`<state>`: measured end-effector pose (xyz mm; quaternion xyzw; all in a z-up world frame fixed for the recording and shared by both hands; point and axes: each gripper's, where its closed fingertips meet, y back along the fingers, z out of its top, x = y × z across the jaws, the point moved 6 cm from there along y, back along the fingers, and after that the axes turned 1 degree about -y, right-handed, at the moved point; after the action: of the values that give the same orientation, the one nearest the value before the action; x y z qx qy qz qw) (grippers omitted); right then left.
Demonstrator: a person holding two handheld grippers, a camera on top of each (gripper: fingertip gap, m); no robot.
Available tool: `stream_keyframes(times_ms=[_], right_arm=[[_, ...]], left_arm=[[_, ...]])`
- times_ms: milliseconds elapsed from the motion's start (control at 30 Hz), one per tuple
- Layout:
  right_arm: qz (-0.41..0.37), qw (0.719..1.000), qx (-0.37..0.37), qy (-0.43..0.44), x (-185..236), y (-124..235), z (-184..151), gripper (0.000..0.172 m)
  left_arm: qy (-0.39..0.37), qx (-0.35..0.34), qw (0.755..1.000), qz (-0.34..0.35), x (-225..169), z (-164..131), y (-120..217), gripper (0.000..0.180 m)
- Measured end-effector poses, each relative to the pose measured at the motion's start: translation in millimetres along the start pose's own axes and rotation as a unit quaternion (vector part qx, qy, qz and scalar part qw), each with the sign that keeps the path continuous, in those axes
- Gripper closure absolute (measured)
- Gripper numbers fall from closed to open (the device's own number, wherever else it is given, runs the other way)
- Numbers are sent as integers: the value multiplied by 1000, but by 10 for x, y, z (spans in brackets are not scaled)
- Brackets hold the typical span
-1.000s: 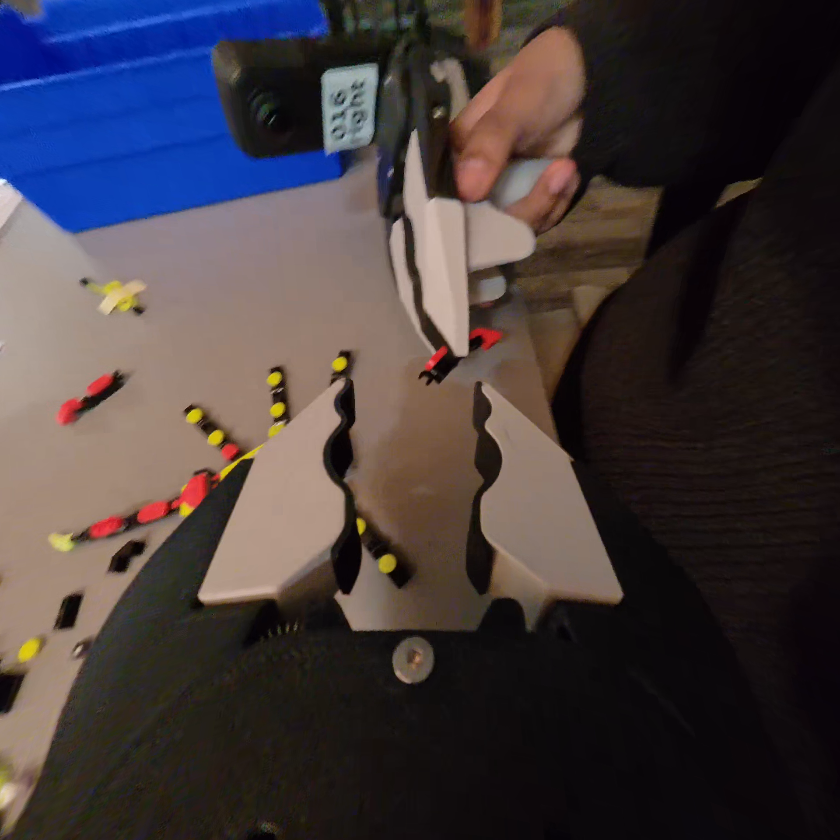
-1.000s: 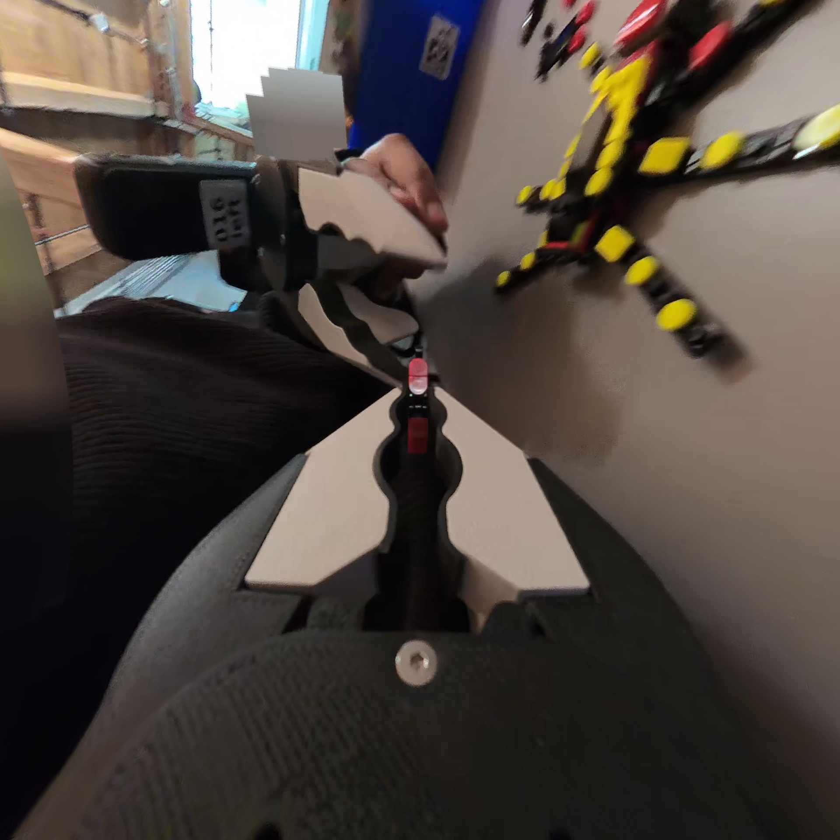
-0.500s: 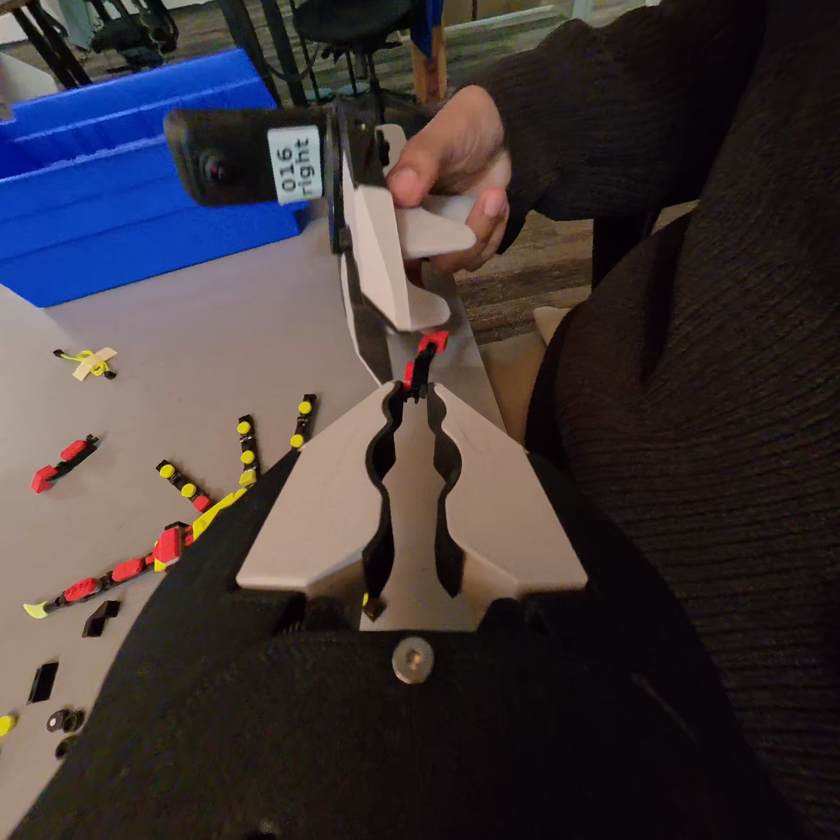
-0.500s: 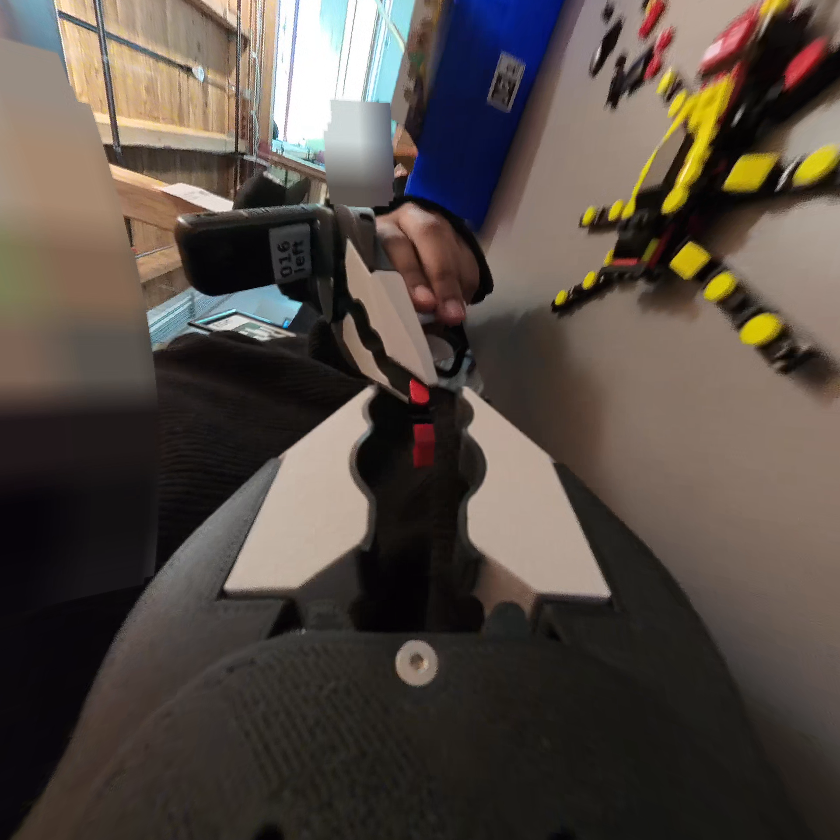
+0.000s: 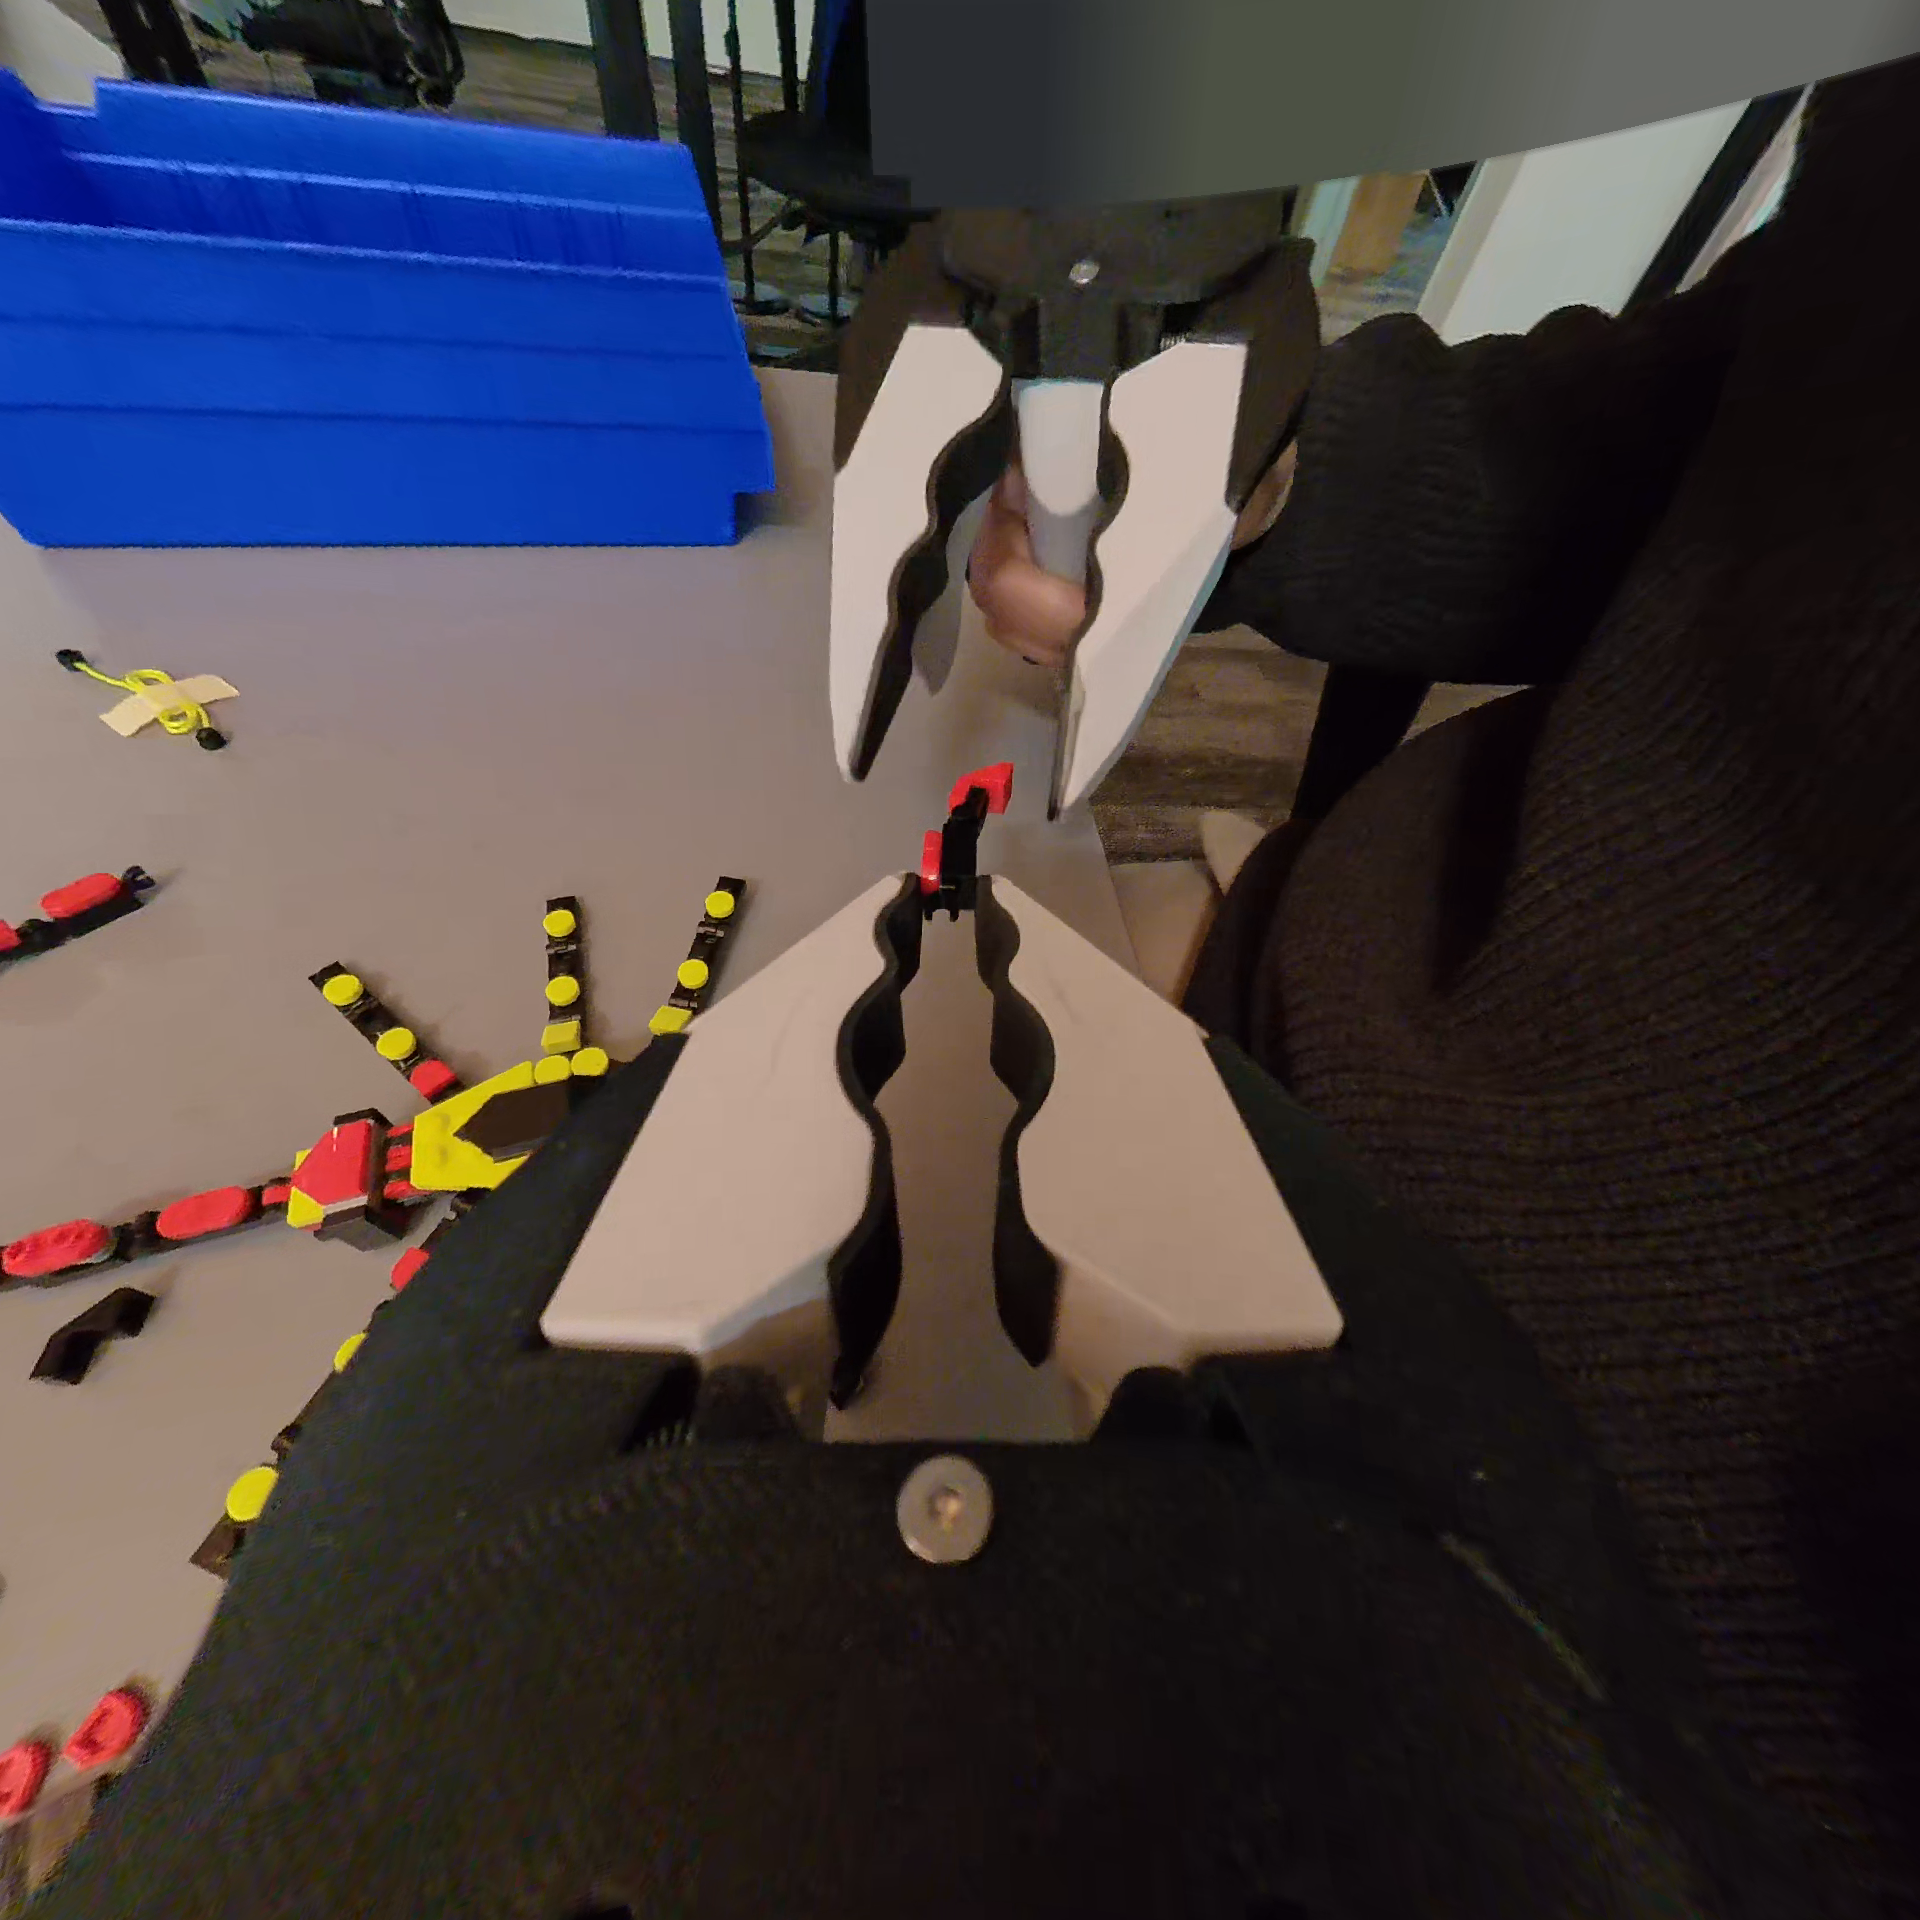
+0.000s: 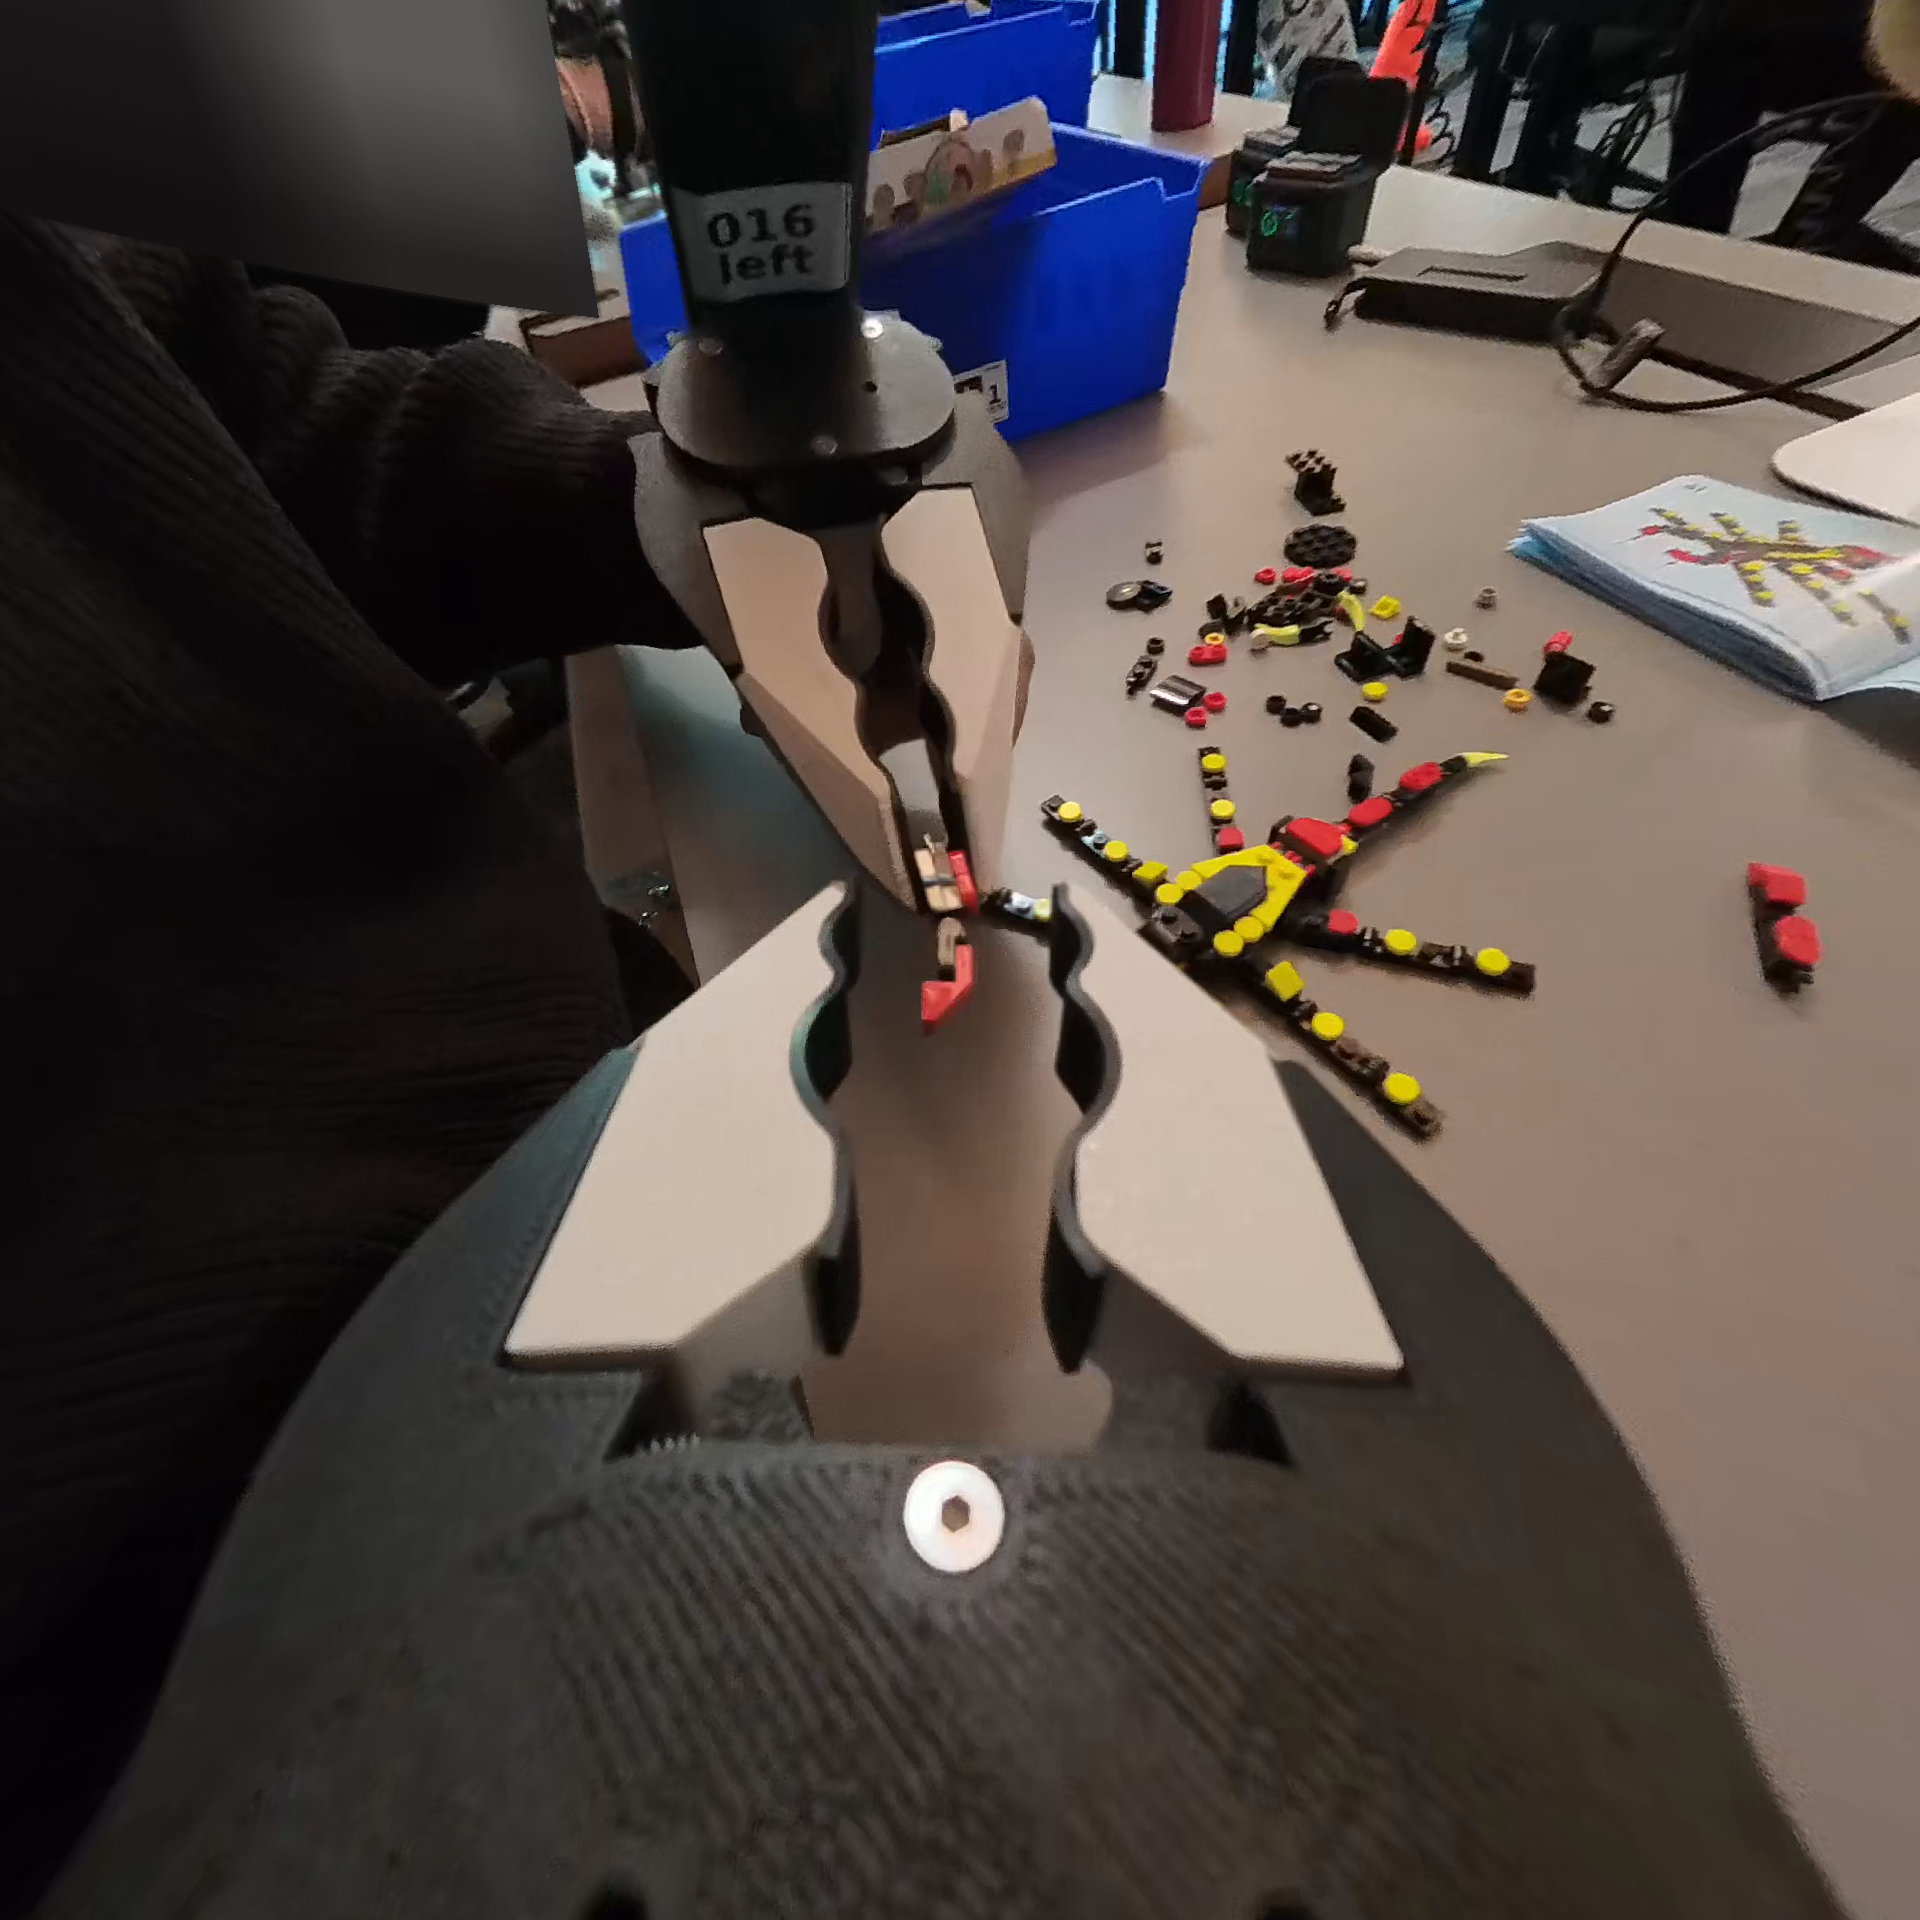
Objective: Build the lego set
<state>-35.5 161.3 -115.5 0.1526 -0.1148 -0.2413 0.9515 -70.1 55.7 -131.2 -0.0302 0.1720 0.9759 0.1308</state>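
Note:
My left gripper (image 5: 943, 891) is shut on a small black-and-red brick piece (image 5: 961, 831), gripped at its lower end; its red tip points up toward the right gripper. In the right wrist view the left gripper (image 6: 940, 883) shows pinching the same piece (image 6: 948, 977). My right gripper (image 6: 951, 909) is open, with the piece's red end between its fingers and untouched. In the left wrist view the right gripper (image 5: 951, 795) hangs open just above the piece. A yellow, black and red brick model with long legs (image 6: 1252, 894) lies on the grey table (image 6: 1558, 1195); it also shows in the left wrist view (image 5: 457, 1132).
Several loose small bricks (image 6: 1340, 644) lie behind the model. A light-blue booklet (image 6: 1745, 582) lies at right. Blue bins (image 5: 353, 343) (image 6: 1029, 249) stand at the back. A red-and-black strip (image 6: 1782, 925) lies alone at right. A person's dark sleeve (image 5: 1621, 935) fills the right. Both grippers' tips are close together, under 4 cm apart.
The right gripper held the red-and-black piece, then opened and let go. The left gripper shut on the piece and now holds it. Both grippers turned to face each other.

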Motion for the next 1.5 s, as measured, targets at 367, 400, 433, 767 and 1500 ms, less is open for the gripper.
stream_keyframes(times_ms=[367,400,433,767,1500], right_arm=[[10,1000,4,16,58,-60,-11,154],[13,1000,2,16,67,-60,-6,155],[16,1000,1,17,75,-61,-5,156],[-12,999,-17,-33,-23,-21,18,163],[-266,957,96,-59,-272,-344,-525,164]], left_arm=[[2,-24,999,-35,-66,45,25,174],[3,-26,999,-37,-72,47,26,174],[3,-27,999,-38,-75,48,25,174],[16,-26,999,19,56,51,30,141],[-30,174,965,195,588,-461,-47,128]])
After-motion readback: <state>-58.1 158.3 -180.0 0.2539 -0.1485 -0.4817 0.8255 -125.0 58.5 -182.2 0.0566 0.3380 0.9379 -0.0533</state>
